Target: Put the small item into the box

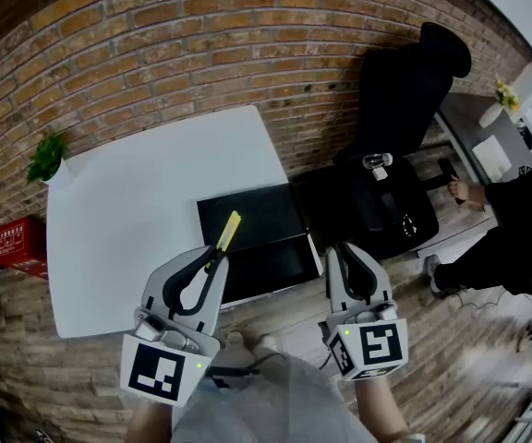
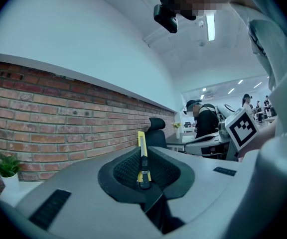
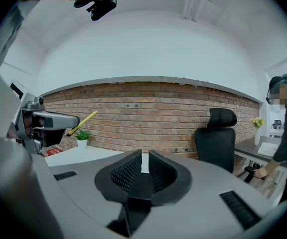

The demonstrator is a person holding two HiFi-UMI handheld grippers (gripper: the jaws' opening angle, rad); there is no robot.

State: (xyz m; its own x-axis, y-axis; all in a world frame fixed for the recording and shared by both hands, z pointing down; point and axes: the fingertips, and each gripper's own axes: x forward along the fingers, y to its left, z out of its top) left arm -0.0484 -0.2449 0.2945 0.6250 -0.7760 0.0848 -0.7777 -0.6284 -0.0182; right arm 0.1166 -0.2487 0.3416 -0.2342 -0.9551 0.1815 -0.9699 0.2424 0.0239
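One yellow utility knife (image 2: 142,148) clamped in left gripper (image 1: 215,258); right gripper (image 3: 144,163) — nearly closed, empty.

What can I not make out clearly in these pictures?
Inside of the black box: head view, too dark, partly covered by the left gripper and its yellow knife.
Person at the desk: head view, cut off by the right edge.
Print on the red case: head view, too small.

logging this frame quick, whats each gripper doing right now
Left gripper: closed on the yellow utility knife.
Right gripper: jaws all but together, holding nothing.
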